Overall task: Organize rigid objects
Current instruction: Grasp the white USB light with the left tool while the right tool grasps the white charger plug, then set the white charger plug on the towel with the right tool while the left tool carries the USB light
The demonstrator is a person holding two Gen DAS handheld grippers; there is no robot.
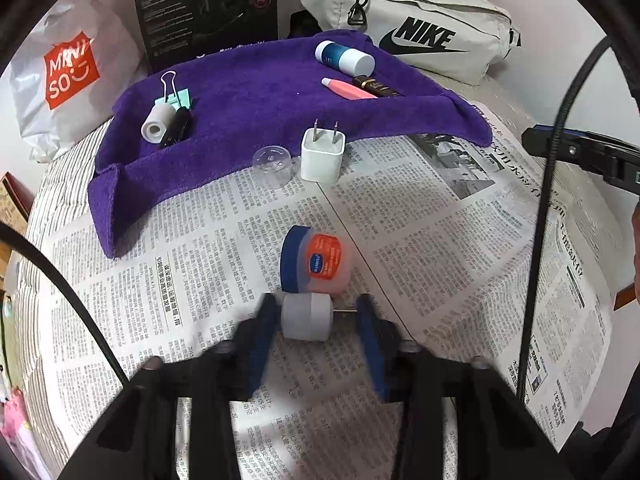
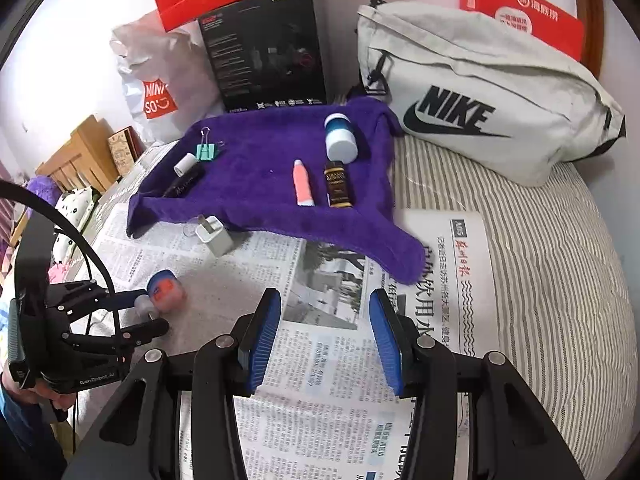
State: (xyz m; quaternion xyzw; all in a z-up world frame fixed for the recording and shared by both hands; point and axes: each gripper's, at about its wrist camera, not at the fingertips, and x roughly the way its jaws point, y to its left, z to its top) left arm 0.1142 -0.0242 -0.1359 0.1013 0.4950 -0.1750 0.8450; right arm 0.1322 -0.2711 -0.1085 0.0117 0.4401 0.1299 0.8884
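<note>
On a bed spread with newspaper [image 1: 440,240], the left hand-held gripper [image 1: 316,314] brackets a small white jar [image 1: 306,317] lying on its side, its long axis running across from one blue pad to the other; the jaws stand narrow, one pad against the jar's end, a gap and a thin metal pin showing at the other, so no firm hold is evident. Just beyond it, touching or nearly so, lies a blue-lidded jar with an orange label [image 1: 316,260]; farther on stand a white plug [image 1: 322,156] and a clear cap [image 1: 272,166] at the edge of the purple towel [image 1: 248,92], where a clip, tubes and bottles already sit in two groups. The right hand-held gripper [image 2: 324,334] hangs empty and moderately wide over bare newsprint, well apart from the jars; the left is plainly nearer.
</note>
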